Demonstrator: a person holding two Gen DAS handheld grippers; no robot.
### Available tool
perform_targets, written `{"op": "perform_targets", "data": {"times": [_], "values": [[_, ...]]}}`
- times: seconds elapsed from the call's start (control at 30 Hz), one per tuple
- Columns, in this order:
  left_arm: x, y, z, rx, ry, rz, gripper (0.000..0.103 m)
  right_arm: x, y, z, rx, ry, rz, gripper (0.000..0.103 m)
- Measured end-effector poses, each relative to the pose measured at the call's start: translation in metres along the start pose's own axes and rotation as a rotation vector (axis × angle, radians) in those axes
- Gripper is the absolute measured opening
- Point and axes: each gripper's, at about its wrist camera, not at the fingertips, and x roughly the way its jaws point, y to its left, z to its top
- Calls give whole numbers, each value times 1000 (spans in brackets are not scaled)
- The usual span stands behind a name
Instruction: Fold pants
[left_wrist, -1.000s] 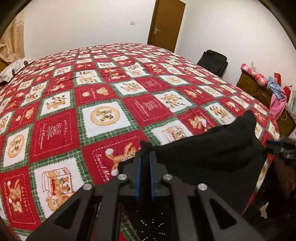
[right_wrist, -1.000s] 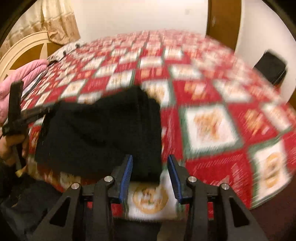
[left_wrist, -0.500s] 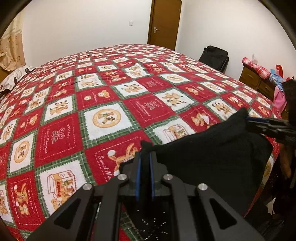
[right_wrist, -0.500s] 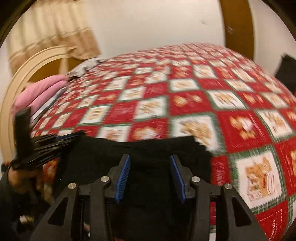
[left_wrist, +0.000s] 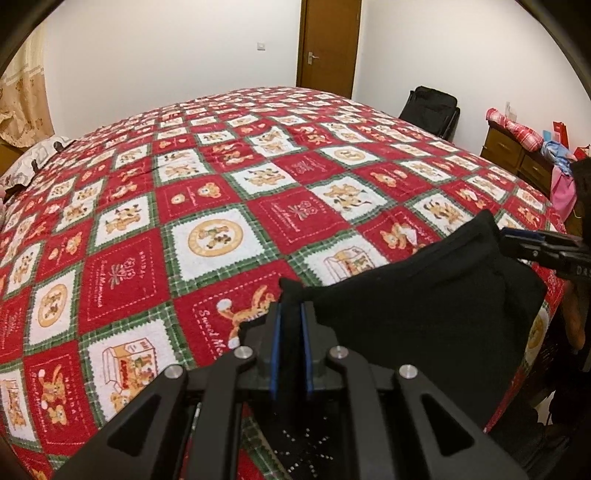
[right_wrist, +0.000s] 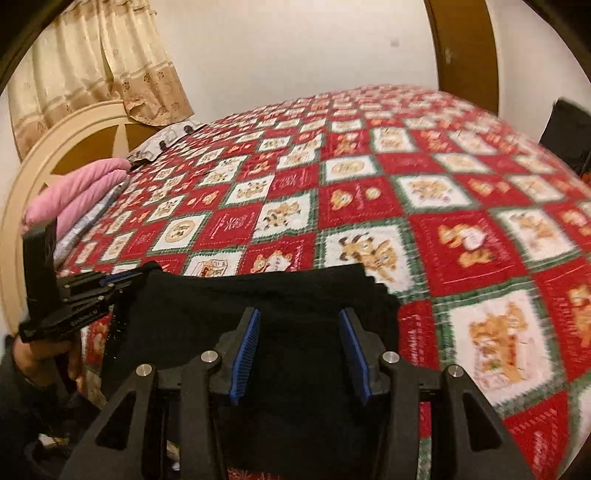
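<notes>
Black pants (left_wrist: 424, 317) lie at the near edge of a bed with a red, white and green patchwork blanket (left_wrist: 229, 206). My left gripper (left_wrist: 291, 314) is shut on the left corner of the pants. In the right wrist view the pants (right_wrist: 229, 306) spread below my right gripper (right_wrist: 299, 325), which is open over the cloth, its blue pads on either side of it. The left gripper also shows in the right wrist view (right_wrist: 110, 282), clamped on the far left corner. The right gripper shows at the right edge of the left wrist view (left_wrist: 517, 240).
A wooden door (left_wrist: 328, 44) and a black bag (left_wrist: 432, 107) stand beyond the bed. A dresser with clothes (left_wrist: 517, 147) is at the right. A pink pillow (right_wrist: 77, 195), a cream headboard (right_wrist: 55, 147) and curtains (right_wrist: 92, 66) are at the left.
My right gripper has swung left and moved in over the pants, still open. The left gripper stays shut on its corner and has barely moved.
</notes>
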Motion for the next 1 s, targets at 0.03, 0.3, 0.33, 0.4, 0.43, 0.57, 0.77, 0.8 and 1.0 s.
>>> {"op": "perform_targets", "data": {"times": [0.03,0.3,0.33,0.4,0.43,0.57,0.77,0.8,1.0], "values": [[-4,-3,0,6,-6,8,16,-6,6,-2,-24,-13,-5,47],[-33,-27,-5,71,-46,29,48,-17,63,-25,-249,-21,13,49],[-35,-30,-6,74,-44,26,53,-15,67,-28,-272,-8,7,50],[-37,-34,-11,78,-46,31,64,-11,68,-31,-278,5,-3,50],[-37,-37,-14,83,-44,36,66,-10,67,-33,-276,15,-8,50],[-24,-44,-30,87,10,34,66,2,57,-39,-258,61,-55,54],[-20,-50,-51,69,20,60,68,7,58,-39,-275,98,-61,54],[-22,-48,-55,53,17,64,70,3,61,-35,-276,89,-25,54],[-31,-42,-73,-12,25,60,73,23,97,10,-263,107,268,54]]}}
